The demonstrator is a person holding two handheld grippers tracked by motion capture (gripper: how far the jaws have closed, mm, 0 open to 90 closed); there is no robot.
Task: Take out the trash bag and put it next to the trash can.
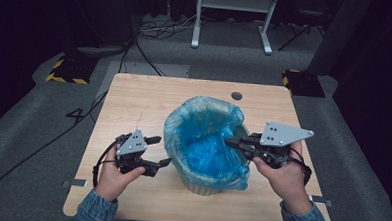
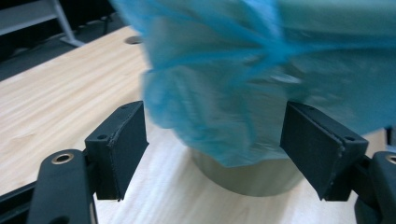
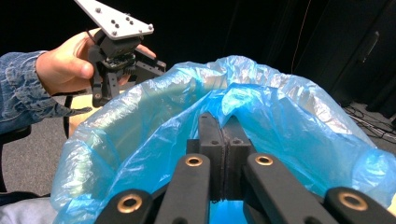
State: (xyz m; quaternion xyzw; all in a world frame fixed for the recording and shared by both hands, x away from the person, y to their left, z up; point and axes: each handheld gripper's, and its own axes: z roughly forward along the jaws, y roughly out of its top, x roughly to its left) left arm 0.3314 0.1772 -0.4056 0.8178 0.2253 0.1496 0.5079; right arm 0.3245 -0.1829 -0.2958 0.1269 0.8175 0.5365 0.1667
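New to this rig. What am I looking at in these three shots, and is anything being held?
A person holds a two-jaw tool in each hand. The high view looks down on a light wooden table; the other two cameras ride on the tools. On the table stands a round pale bin lined with a crinkled blue plastic bag. The right gripper is shut, seemingly pinching the bag at the rim. The left gripper is open, with the bag's overhang between its jaws, unpressed.

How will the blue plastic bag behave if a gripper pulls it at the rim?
The blue bag is thin and crumpled, so it will probably stretch and fold, not stay stiff. It looks slippery and may slide off the bin. The bin seems light, so it might tip.
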